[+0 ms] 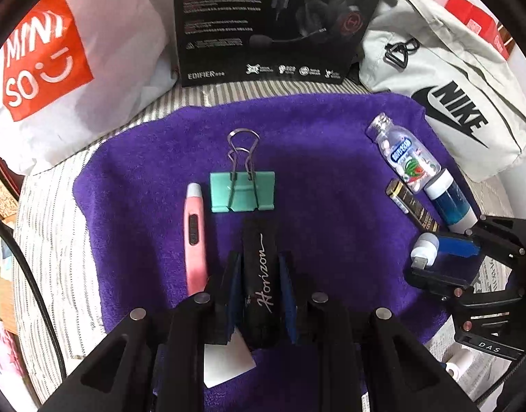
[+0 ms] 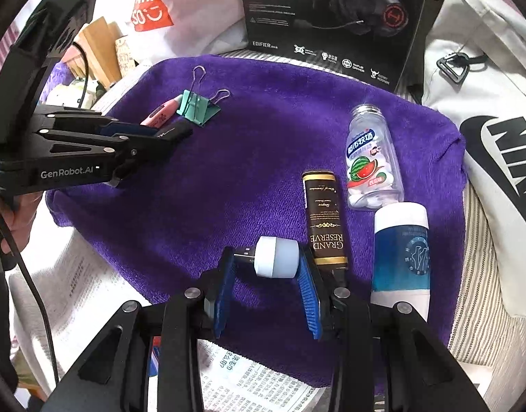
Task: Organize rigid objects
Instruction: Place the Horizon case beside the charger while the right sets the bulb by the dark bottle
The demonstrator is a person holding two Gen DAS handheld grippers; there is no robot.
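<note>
Left claw (image 1: 259,274) clamps a black case (image 1: 261,281) low in frame beside the pink pen (image 1: 195,237), seemingly lining up a row, while the right claw (image 2: 268,274) holds a white plug (image 2: 276,257) at lower centre.

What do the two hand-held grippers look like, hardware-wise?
Both are black angular frames with silver rivets and ribbed blue pads. The left hand-held gripper carries white "GenRobot.AI" lettering and a trailing black cable; the right hand-held gripper shows a "DAS" label.

black case (image 1: 261,285): in left claw (image 1: 261,274) | USB lamp (image 2: 275,256): in right claw (image 2: 271,271)
</note>
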